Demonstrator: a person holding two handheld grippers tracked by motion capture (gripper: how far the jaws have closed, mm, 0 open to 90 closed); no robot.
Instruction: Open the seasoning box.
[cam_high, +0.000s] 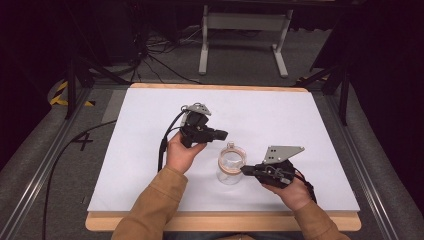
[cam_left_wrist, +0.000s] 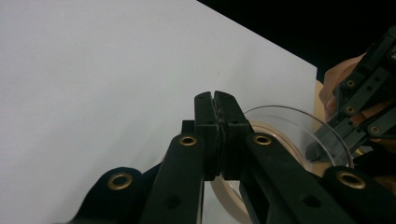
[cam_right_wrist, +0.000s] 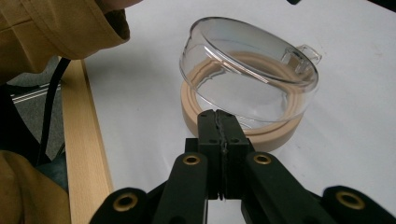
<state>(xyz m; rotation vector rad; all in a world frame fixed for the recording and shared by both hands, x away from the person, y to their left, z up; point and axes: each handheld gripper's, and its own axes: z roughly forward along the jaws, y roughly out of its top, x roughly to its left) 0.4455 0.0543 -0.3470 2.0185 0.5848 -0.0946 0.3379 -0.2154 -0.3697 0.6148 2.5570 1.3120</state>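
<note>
Table scene from three cameras. White sheet (cam_high: 150, 150) covers a wooden-edged table (cam_high: 225, 222). Clear plastic container (cam_high: 230, 167) stands near the front middle of the sheet, with a beige ring (cam_high: 233, 161) seated around its rim; a small clear tab (cam_right_wrist: 304, 52) projects from the edge.

Right gripper (cam_high: 246, 170) lies level just beside the container, on its right in the high view. In the right gripper view its jaws stand pressed together, and their tips meet the near edge of the beige ring (cam_right_wrist: 233, 123); whether a thin lip is pinched between them cannot be told from these angles.

Left gripper (cam_high: 223, 134) is held above the sheet, behind and to the left of the container and apart from it. In the left gripper view its jaws are fully closed, pad against pad, with nothing between them; the container (cam_left_wrist: 299, 130) shows beyond them, with the other gripper (cam_left_wrist: 362, 112) at its far side.

Tan sleeves (cam_high: 155, 205) enter from the bottom edge.
</note>
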